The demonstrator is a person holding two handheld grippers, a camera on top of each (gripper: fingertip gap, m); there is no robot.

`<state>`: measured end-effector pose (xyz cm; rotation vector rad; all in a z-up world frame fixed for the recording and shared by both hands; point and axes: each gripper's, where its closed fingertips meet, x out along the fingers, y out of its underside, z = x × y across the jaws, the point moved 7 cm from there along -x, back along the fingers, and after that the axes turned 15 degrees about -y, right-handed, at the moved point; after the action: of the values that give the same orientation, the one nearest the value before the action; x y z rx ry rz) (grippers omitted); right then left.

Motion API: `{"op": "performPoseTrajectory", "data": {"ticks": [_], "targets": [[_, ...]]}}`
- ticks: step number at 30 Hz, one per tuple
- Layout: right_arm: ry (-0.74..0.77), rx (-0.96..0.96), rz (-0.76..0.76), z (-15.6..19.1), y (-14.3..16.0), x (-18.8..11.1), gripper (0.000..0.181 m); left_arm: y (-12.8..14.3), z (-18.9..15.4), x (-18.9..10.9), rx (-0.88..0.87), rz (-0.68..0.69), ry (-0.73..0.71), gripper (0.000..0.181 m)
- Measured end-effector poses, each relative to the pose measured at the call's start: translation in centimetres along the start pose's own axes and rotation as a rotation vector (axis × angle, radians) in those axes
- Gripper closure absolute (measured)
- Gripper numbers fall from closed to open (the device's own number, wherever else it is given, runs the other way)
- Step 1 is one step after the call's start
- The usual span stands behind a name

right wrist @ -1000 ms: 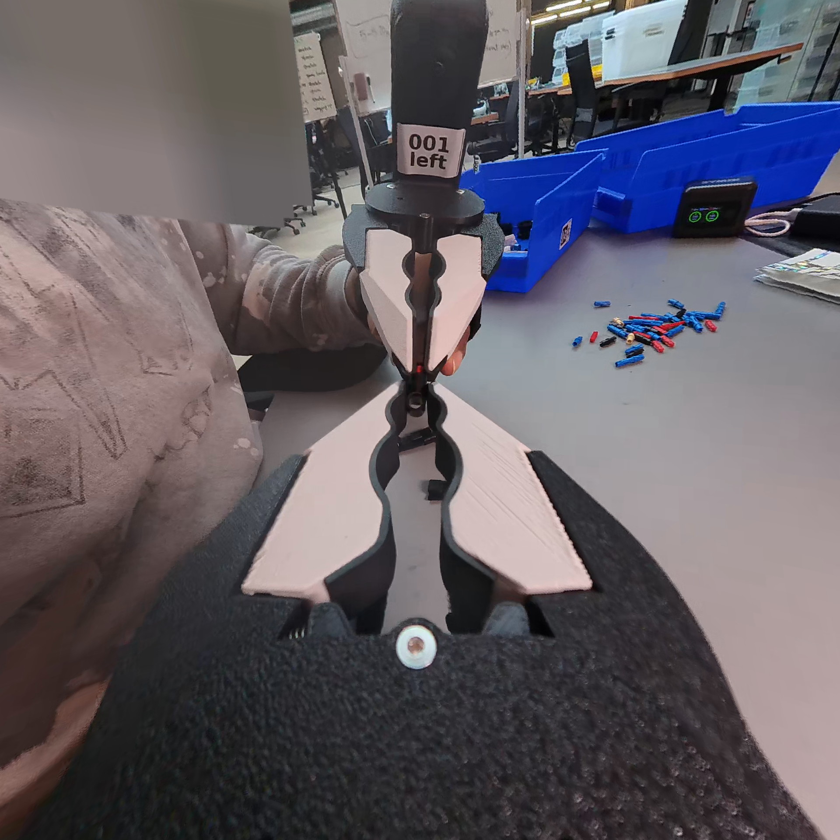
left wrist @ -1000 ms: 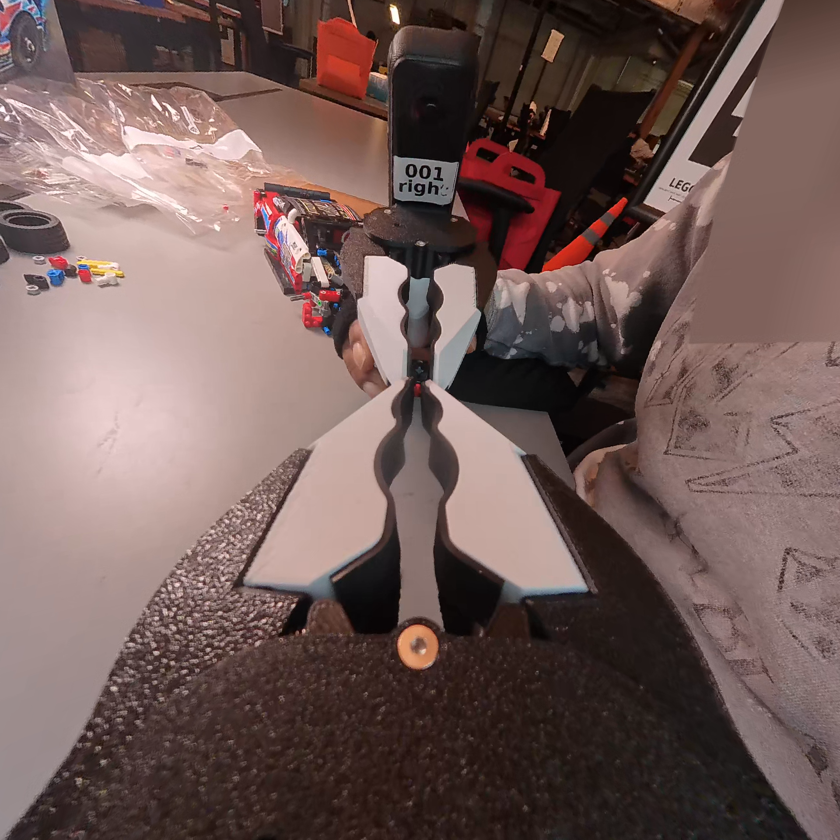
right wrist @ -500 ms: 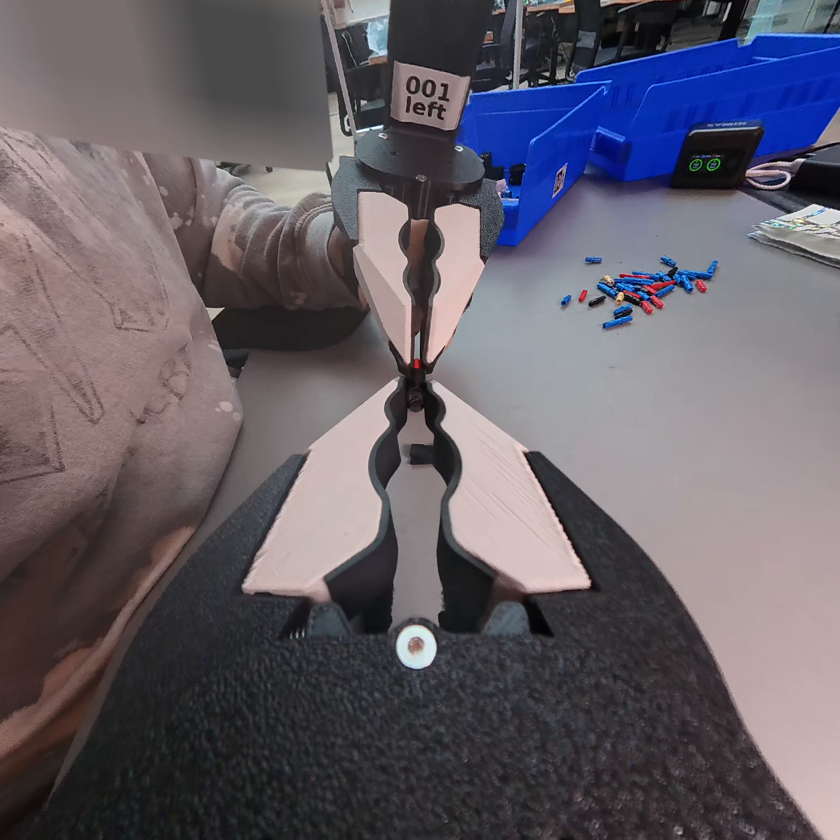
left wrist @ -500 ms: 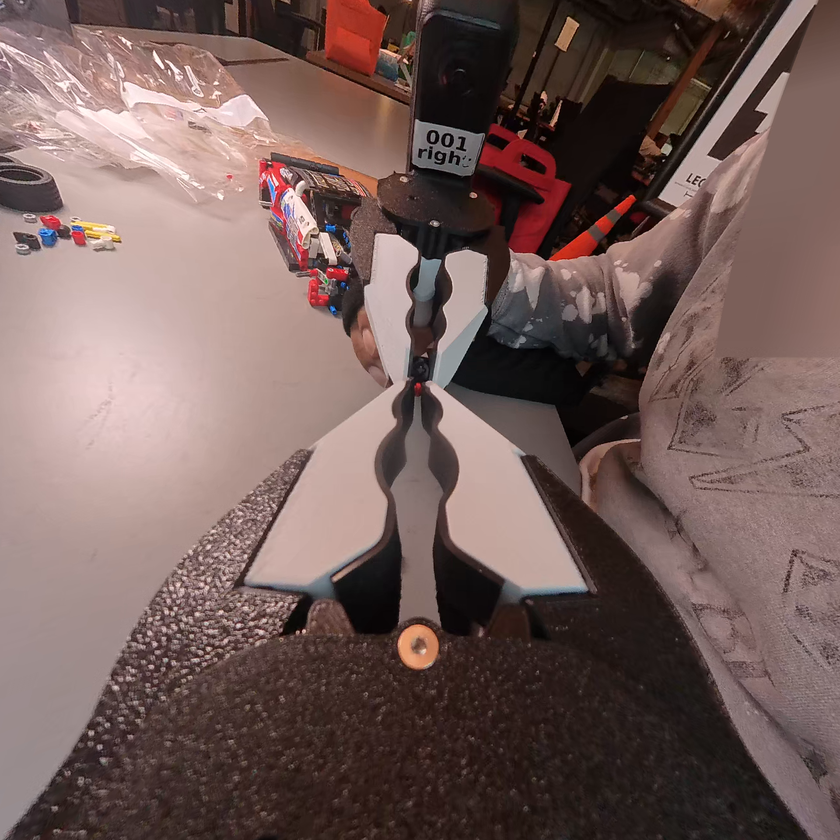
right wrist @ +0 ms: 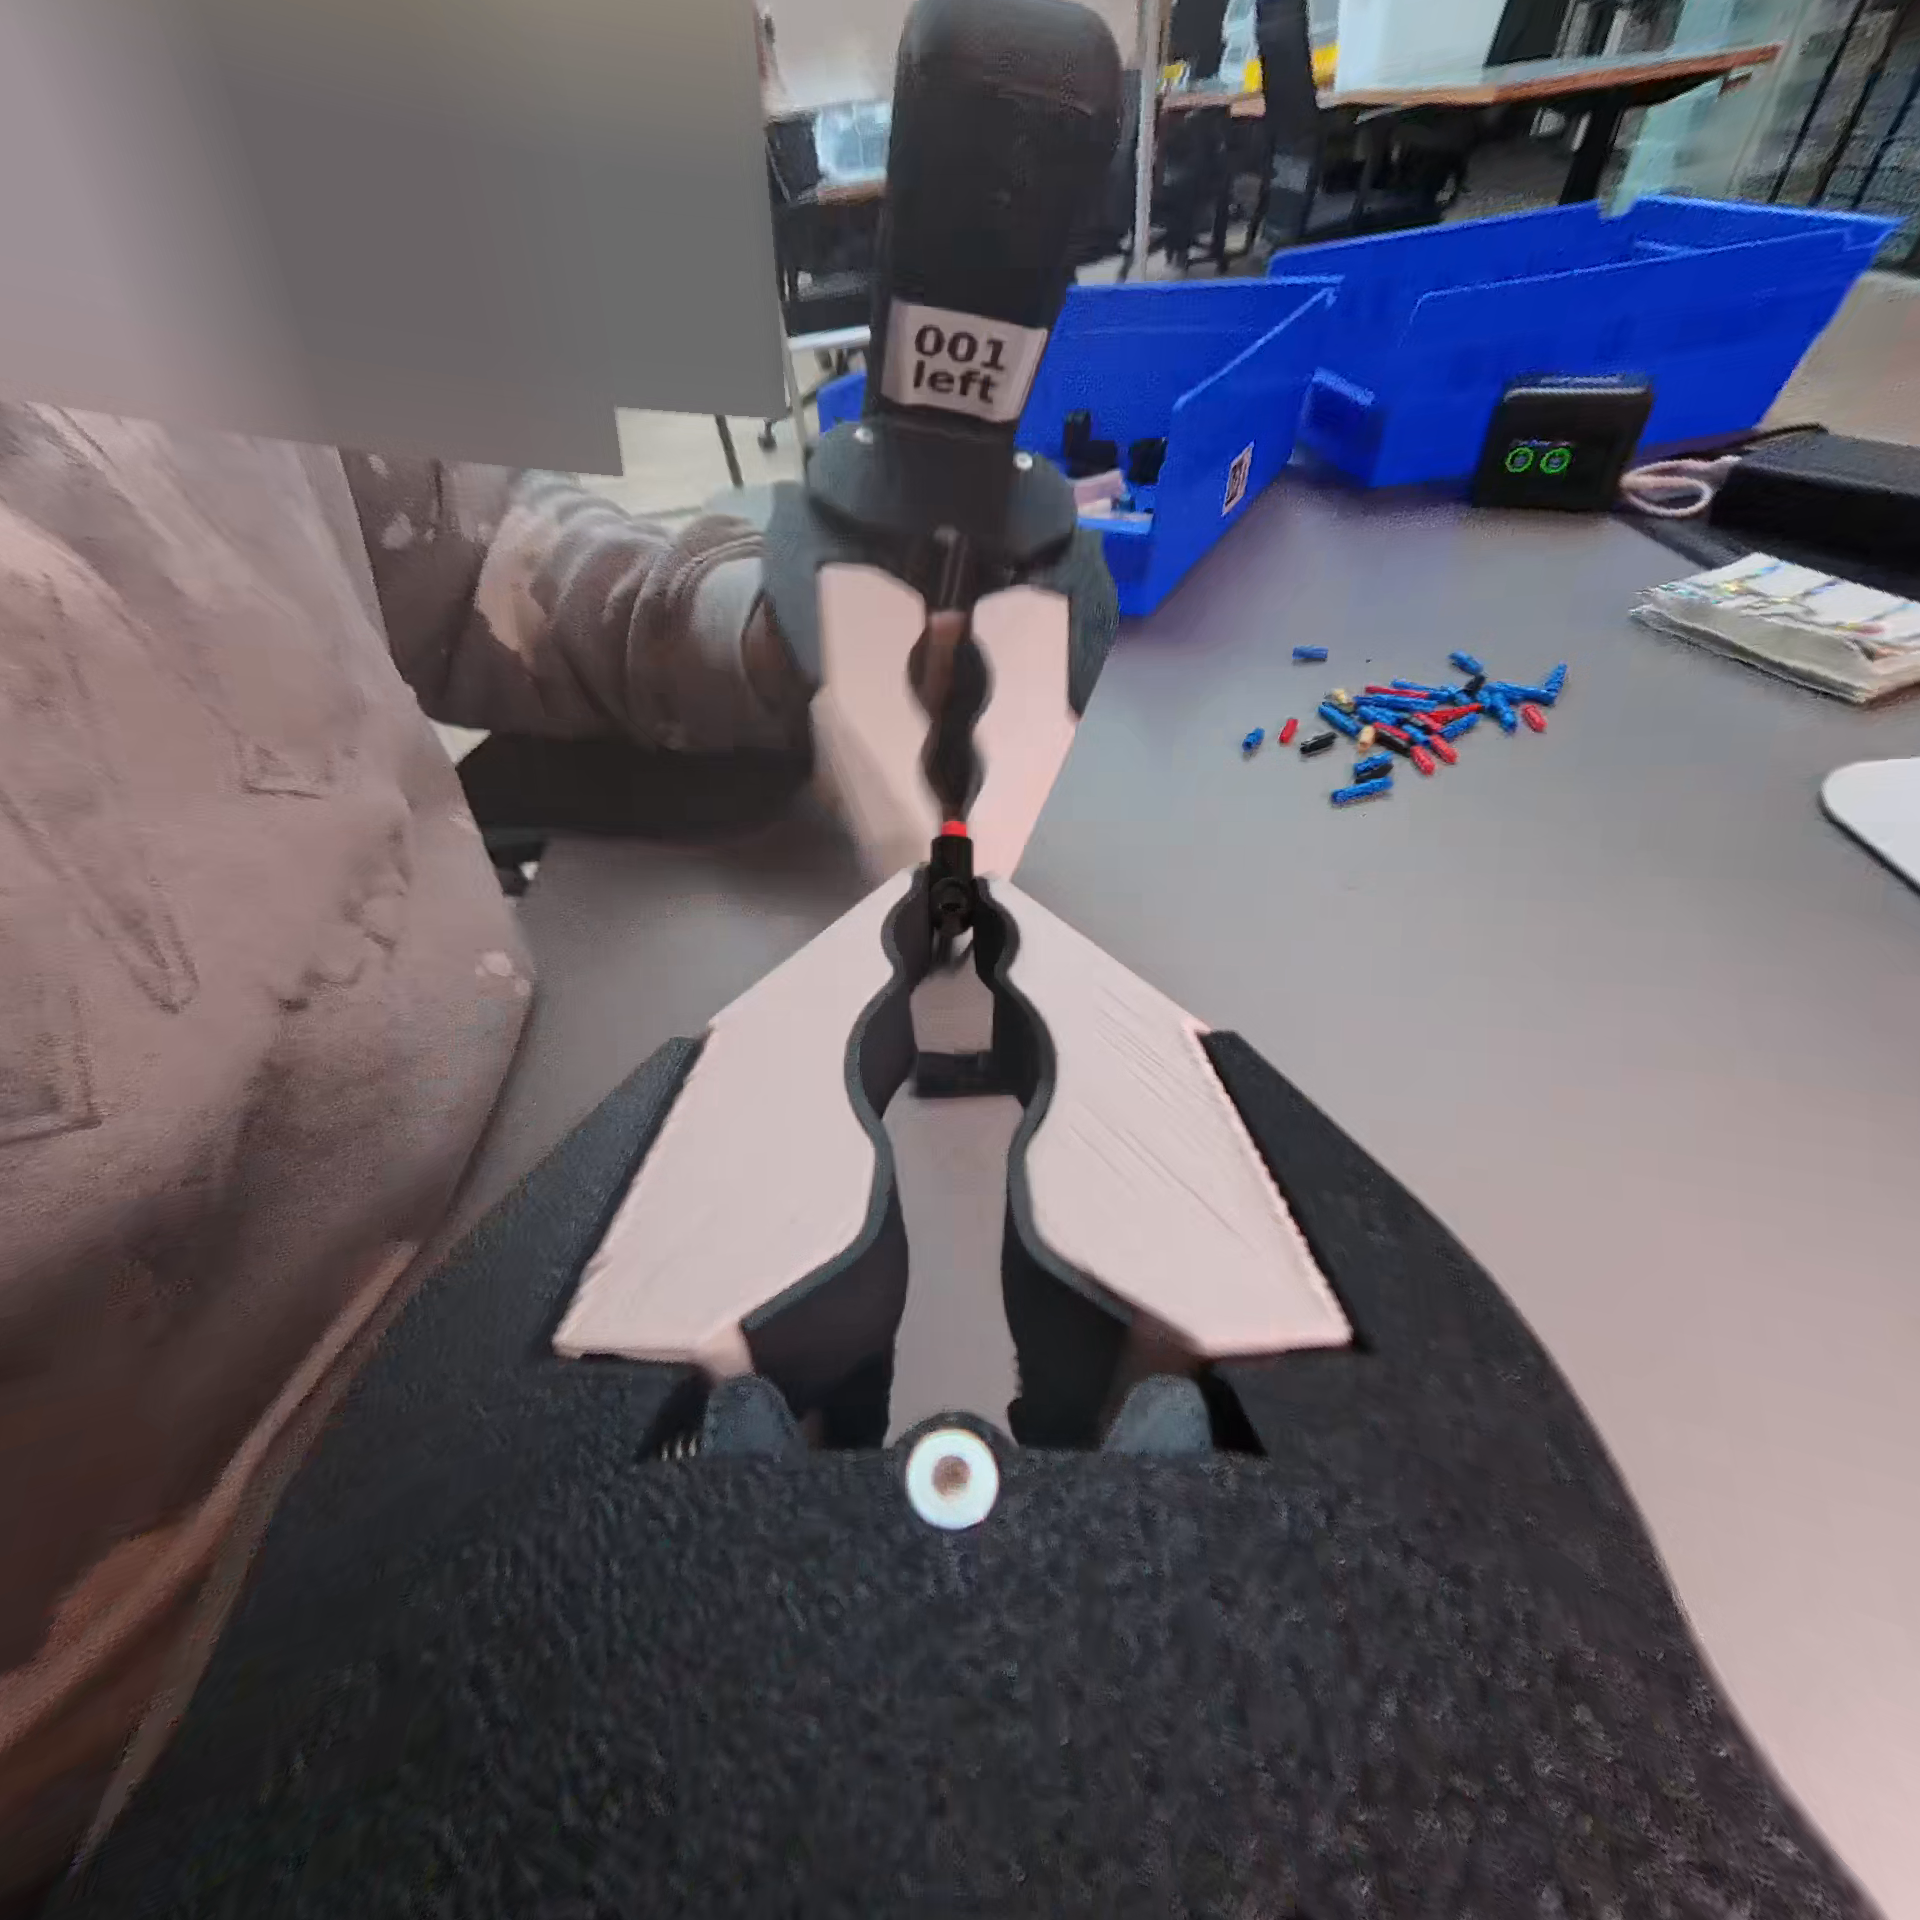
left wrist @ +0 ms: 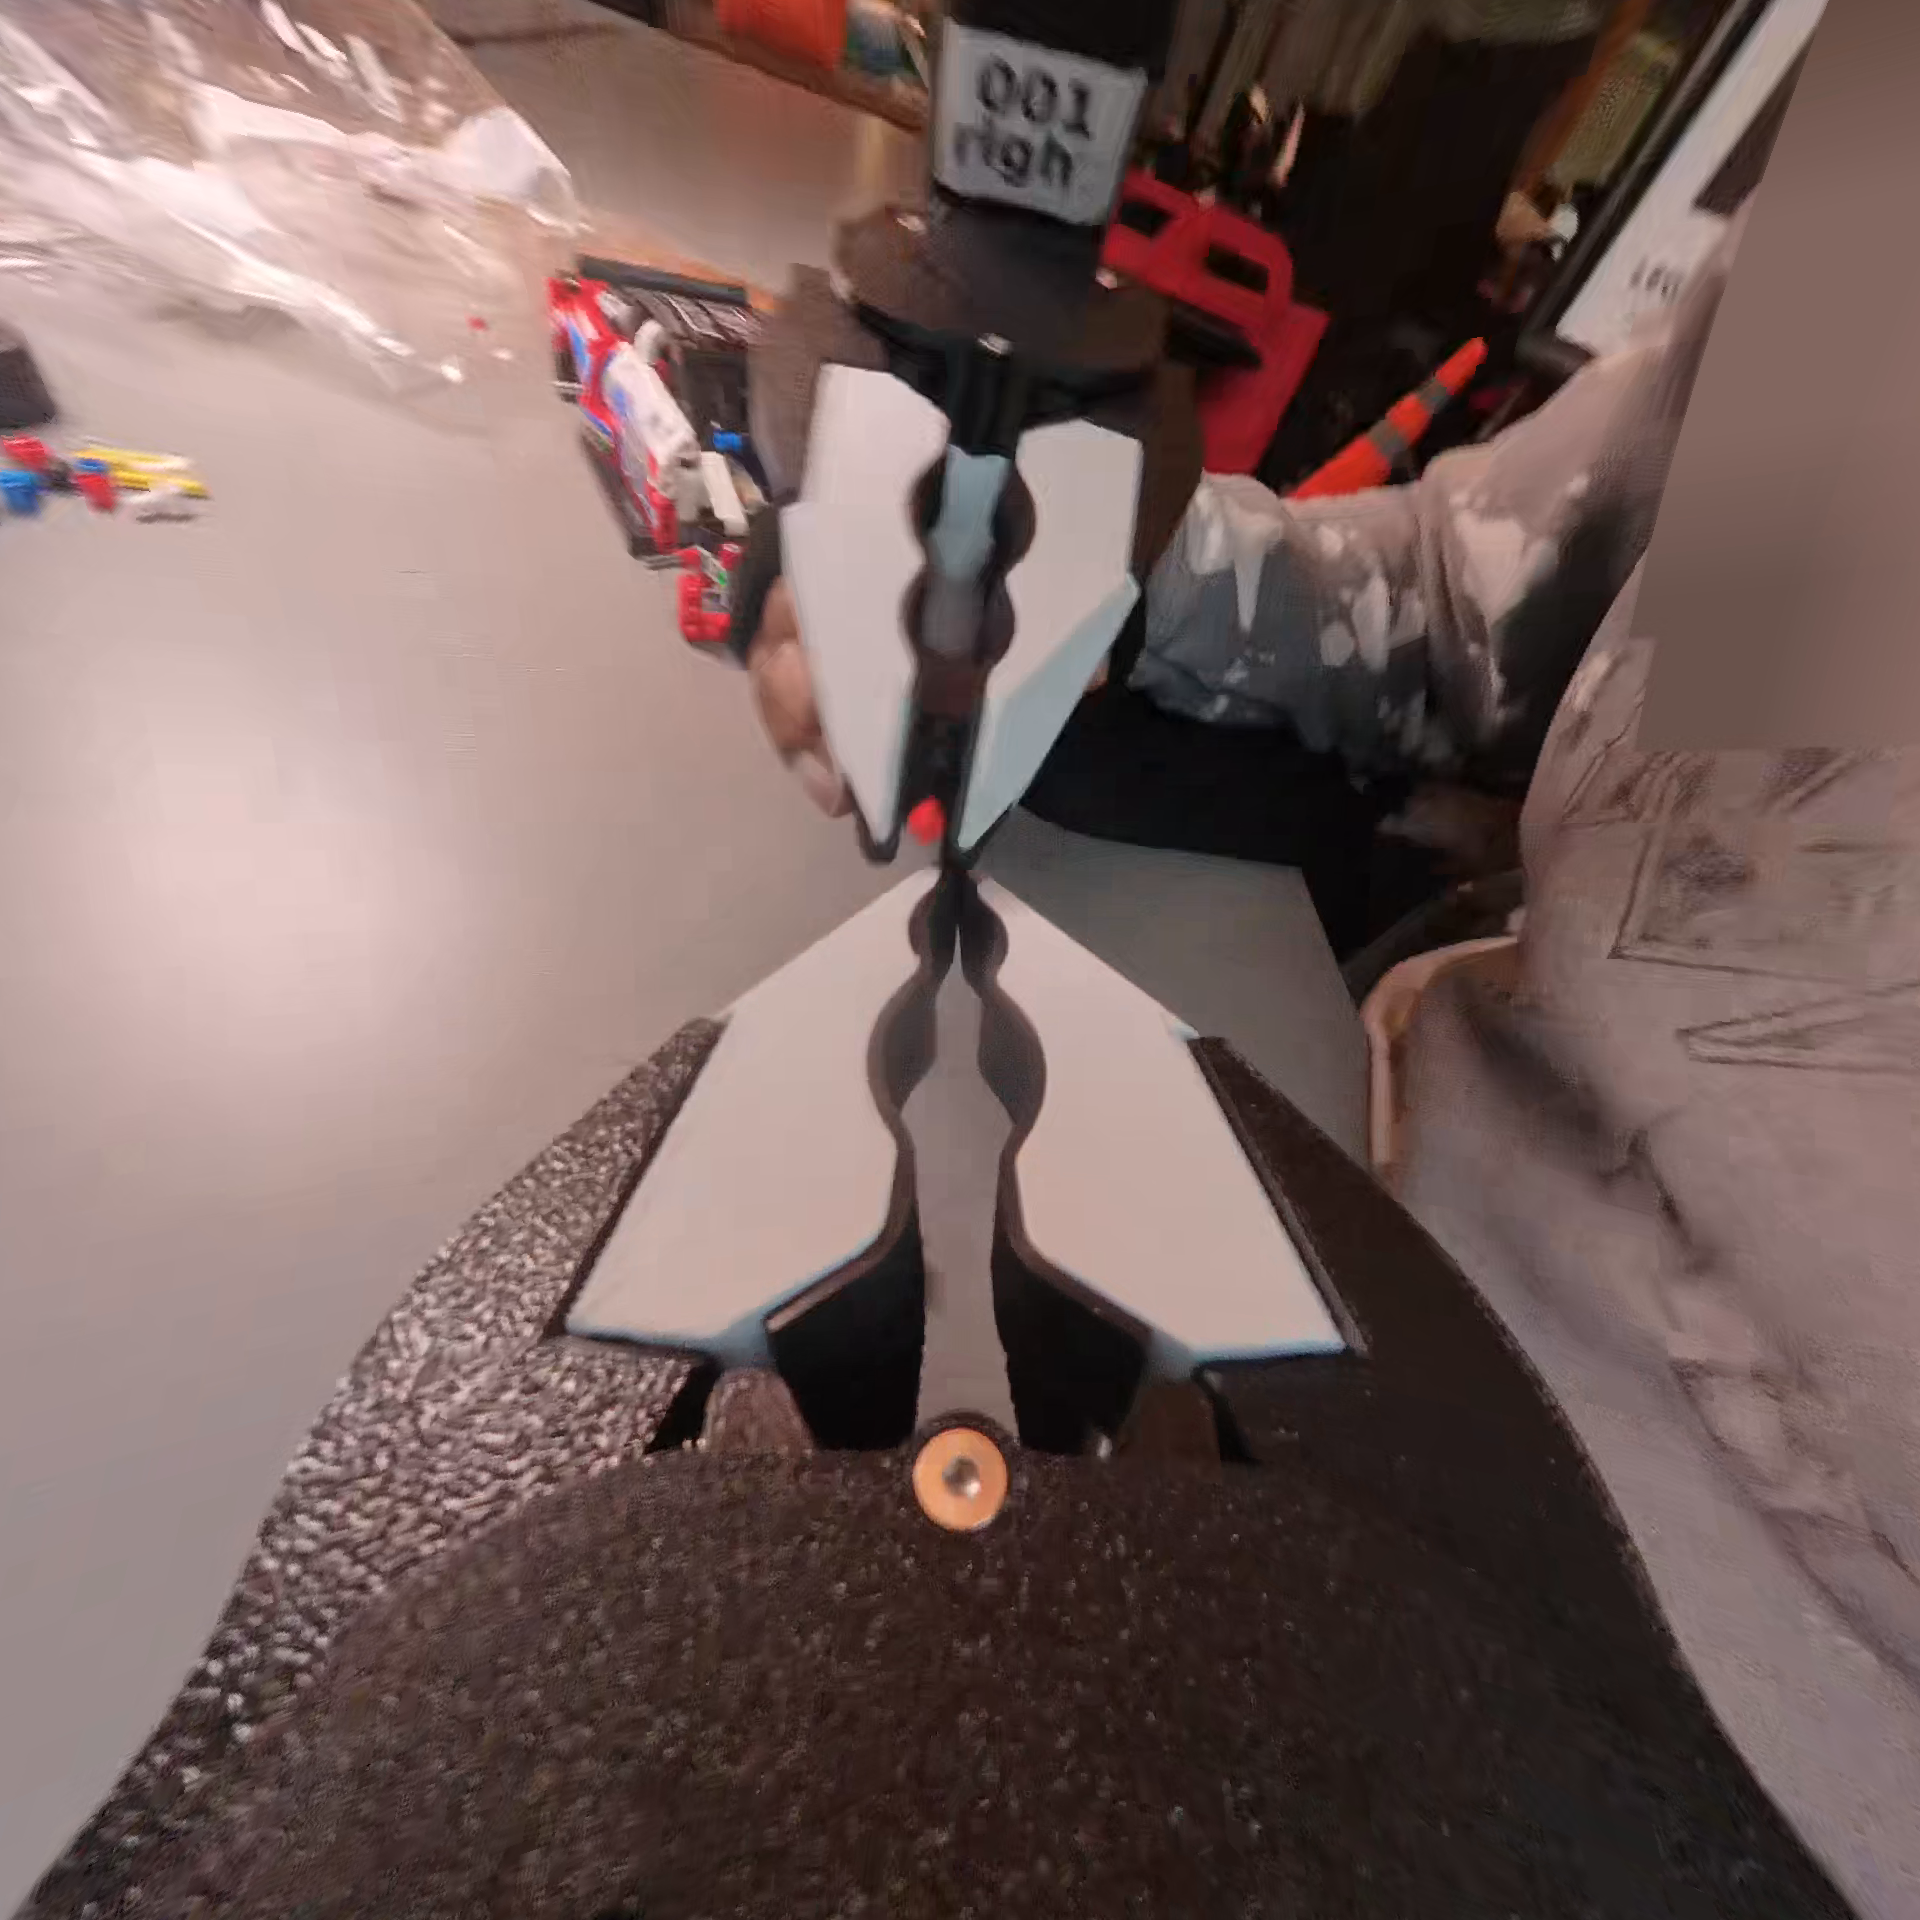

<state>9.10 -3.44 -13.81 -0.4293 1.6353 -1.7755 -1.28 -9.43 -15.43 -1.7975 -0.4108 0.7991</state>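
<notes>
Both grippers meet tip to tip above the grey table (left wrist: 312,831). In the right wrist view my right gripper (right wrist: 951,899) is shut on a small black piece (right wrist: 948,894). A red pin (right wrist: 952,828) sticks out of its far end, at the tips of my left gripper (right wrist: 951,816). In the left wrist view my left gripper (left wrist: 951,883) is shut, with its tips together. The red pin (left wrist: 923,821) shows just beyond them, between the tips of my right gripper (left wrist: 925,847). Both views are motion-blurred.
A red and white toy car model (left wrist: 644,436), clear plastic bags (left wrist: 260,187) and several coloured pieces (left wrist: 94,478) lie to the left. Blue bins (right wrist: 1455,343), a pile of blue and red pins (right wrist: 1423,717), a black device (right wrist: 1558,442) and a booklet (right wrist: 1787,634) are on the right. A person's sleeve (left wrist: 1351,603) is close. Only a small space, under 4 cm, lies between the two pairs of fingers.
Both grippers stay shut and tip to tip. They have moved and tilted together, and both views are now blurred. The red pin now shows a little beyond my left tips.
</notes>
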Motion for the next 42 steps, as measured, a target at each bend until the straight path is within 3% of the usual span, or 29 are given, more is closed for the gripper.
{"op": "performPoseTrajectory", "data": {"ticks": [2, 4, 5, 7, 10, 16, 24, 42], "targets": [[0.002, 0.028, 0.003, -0.9, 0.0, -0.2, 0.175, -0.9, 0.8, 0.2, 0.046, -0.006, -0.01, 0.181], [0.019, 0.041, 0.006, -1.0, 0.6, -1.3, 0.175, -2.0, 2.8, -1.4, -0.084, -0.081, -0.023, 0.181], [0.013, 0.048, 0.009, -0.8, 1.0, -1.3, 0.175, -1.9, 3.0, -1.7, -0.101, -0.094, -0.017, 0.181], [0.037, 0.071, 0.027, -0.9, 1.8, -1.2, 0.175, -1.3, 2.6, -1.3, -0.106, -0.073, 0.002, 0.164], [0.055, 0.058, 0.04, -0.9, 1.8, -1.3, 0.175, -0.7, 1.9, -0.6, -0.119, -0.03, 0.04, 0.16], [0.043, 0.012, 0.13, -0.4, 2.3, 0.1, 0.175, -0.2, 1.1, 0.0, -0.047, 0.008, 0.029, 0.179], [0.041, -0.02, 0.124, 0.1, 1.9, 0.4, 0.175, 0.0, 0.8, -0.1, 0.045, 0.032, 0.004, 0.177], [0.035, -0.059, 0.027, 0.0, 1.5, 0.1, 0.169, 0.1, 1.3, -0.7, -0.065, 0.018, 0.04, 0.18]]}}
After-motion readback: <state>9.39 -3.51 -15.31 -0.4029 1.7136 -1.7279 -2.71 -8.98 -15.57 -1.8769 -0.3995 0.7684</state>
